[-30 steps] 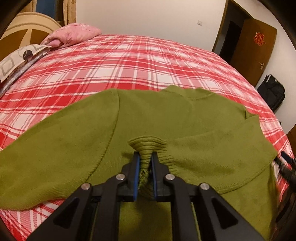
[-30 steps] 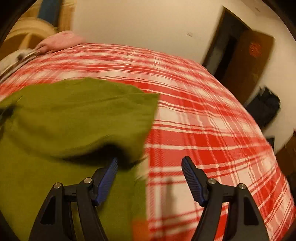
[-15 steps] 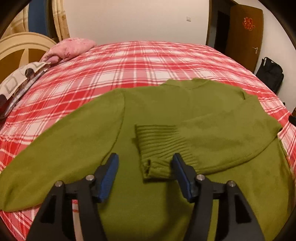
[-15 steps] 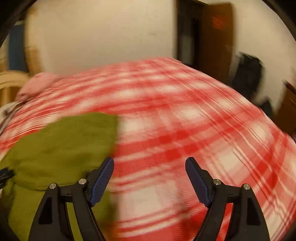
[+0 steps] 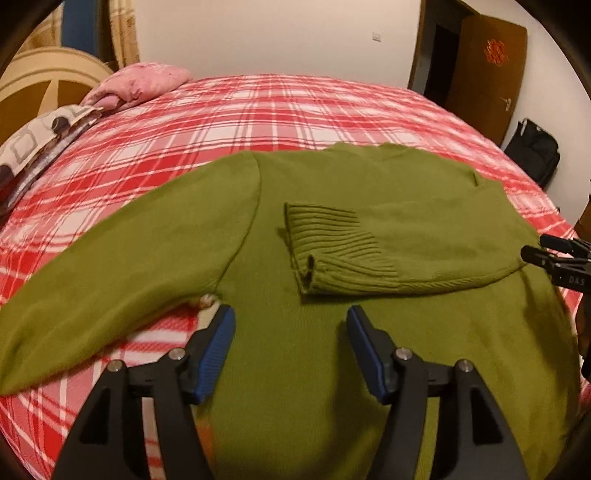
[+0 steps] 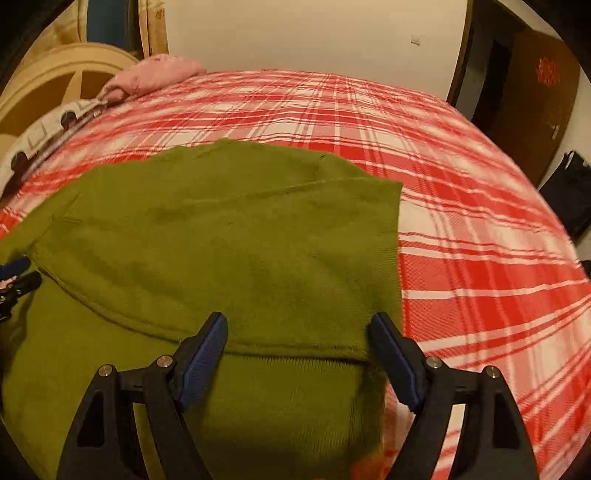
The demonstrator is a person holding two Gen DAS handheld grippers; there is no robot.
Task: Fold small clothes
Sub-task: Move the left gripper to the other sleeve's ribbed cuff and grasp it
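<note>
- Left wrist view first: my left gripper (image 5: 290,332) hangs over the green sweater (image 5: 295,362), its jaws opening with nothing between the blue pads; the ribbed cuff (image 5: 332,247) lies free just ahead of them, folded across the sweater's chest.
- I see the sweater spread flat on a bed with a red-and-white plaid blanket (image 5: 258,110); its other sleeve (image 5: 122,258) stretches out to the left over the plaid.
- Beyond the bed I see a pale wall (image 5: 277,33), a pink pillow (image 5: 140,83) at the far left corner, a patterned cloth (image 5: 33,147) beside it and a curved wooden headboard (image 5: 37,85).
- A brown door (image 5: 487,74) stands ajar at the right, with a black bag (image 5: 532,151) on the floor below it.
- From the right wrist view, my right gripper (image 6: 297,350) stands wide apart and empty above the sweater's folded right edge, bare plaid to its right.
</note>
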